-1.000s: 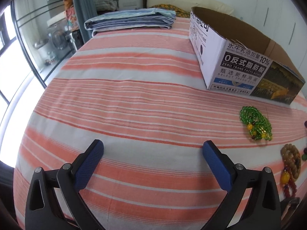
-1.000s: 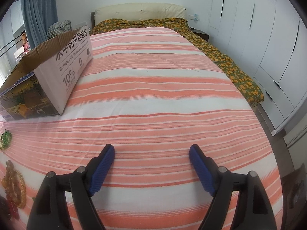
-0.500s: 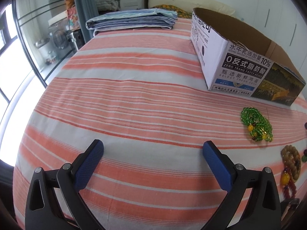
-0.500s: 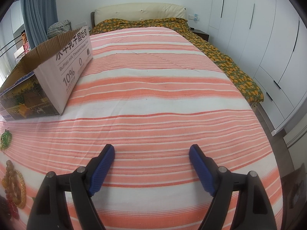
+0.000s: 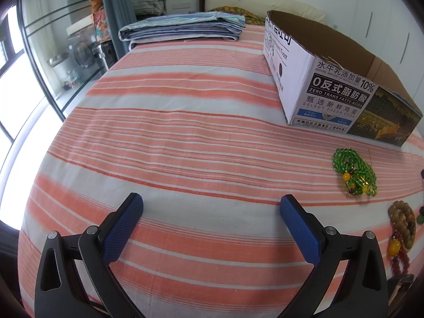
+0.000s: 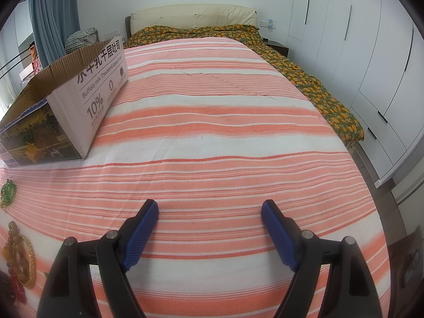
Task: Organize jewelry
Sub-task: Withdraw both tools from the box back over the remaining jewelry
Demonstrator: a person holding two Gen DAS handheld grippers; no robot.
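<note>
- Left gripper (image 5: 211, 206): spread wide, holding nothing, above striped bedsheet (image 5: 185, 137).
- Right gripper (image 6: 209, 213): likewise wide, holding nothing.
- Green beads (image 5: 353, 171) on sheet near cardboard box (image 5: 336, 100); amber beads (image 5: 402, 225) closer in.

Box (image 5: 328, 100) near end reads "0反式脂肪酸", "ZERO TRANS FATTY ACIDS", "SELECT FRESH EGGS", "10%". Its right side (image 6: 98, 84) reads "Buffalo milk Thousand layers Toast", "10%", "0".
</note>
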